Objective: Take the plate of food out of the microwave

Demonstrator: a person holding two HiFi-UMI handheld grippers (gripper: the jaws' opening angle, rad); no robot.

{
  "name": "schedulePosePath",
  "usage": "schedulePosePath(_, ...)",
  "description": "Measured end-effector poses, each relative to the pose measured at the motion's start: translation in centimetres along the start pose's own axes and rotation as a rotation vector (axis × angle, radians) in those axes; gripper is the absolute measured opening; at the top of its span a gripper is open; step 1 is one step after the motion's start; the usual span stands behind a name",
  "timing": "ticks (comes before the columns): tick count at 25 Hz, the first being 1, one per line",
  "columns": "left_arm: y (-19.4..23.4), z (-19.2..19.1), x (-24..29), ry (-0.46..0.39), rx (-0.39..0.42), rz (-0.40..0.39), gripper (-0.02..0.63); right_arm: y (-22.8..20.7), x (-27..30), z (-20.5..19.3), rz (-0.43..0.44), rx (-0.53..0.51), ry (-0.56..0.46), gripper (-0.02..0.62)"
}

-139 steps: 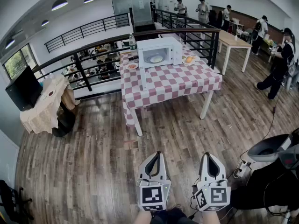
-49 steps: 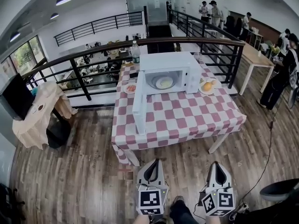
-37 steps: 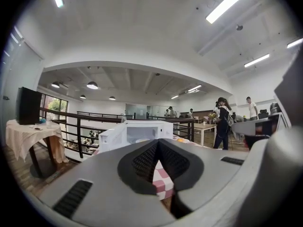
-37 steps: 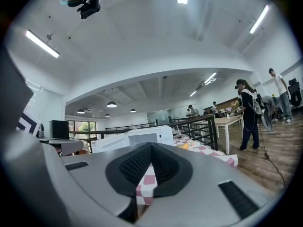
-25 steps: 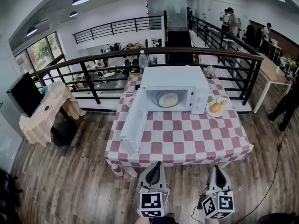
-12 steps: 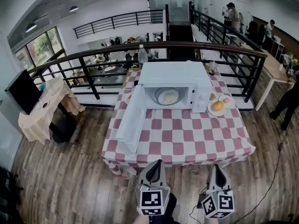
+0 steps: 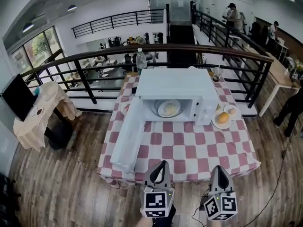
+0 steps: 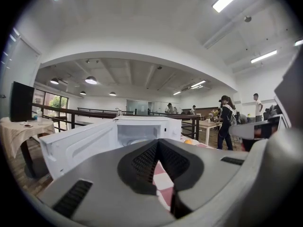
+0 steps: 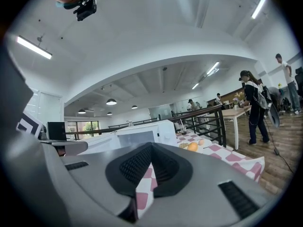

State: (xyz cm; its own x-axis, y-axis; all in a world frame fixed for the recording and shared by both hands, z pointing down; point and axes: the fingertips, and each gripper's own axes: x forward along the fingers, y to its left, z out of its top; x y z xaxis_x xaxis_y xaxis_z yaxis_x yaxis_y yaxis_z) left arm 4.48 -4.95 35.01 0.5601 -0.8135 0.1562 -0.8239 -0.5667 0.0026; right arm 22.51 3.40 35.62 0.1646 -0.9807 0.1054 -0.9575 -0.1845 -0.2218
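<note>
You hold the left gripper and the right gripper side by side in front of the microwave, at the near edge of the bench. On each, the fingers are pressed together with nothing between them, probably because the reach has not begun.

The plate sits inside the microwave, well apart from both grippers. The door hangs wide open at the microwave's left, so the way in is free. A side plate with an orange lies just right of the microwave; that one is not your target.

The food inside is too pale and small to name. In both gripper views your own fingers cover the lower cavity, so the plate barely shows.
</note>
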Motion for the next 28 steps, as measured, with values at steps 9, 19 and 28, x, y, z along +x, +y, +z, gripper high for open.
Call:
schedulePosePath(9,4.0,1.0,7.2,0.006,-0.005,-0.001,0.017,1.8,8.7,0.8,0.031,-0.007,0.014,-0.009)
schedulePosePath(19,7.4,0.7,11.6,0.011,-0.024,0.006,0.018,3.9,14.6,-0.2,0.061,-0.01,0.052,-0.009)
schedulePosePath(28,7.8,-0.4,12.9,0.038,-0.059,0.016,0.017,4.7,17.2,-1.3,0.092,0.003,0.091,-0.009)
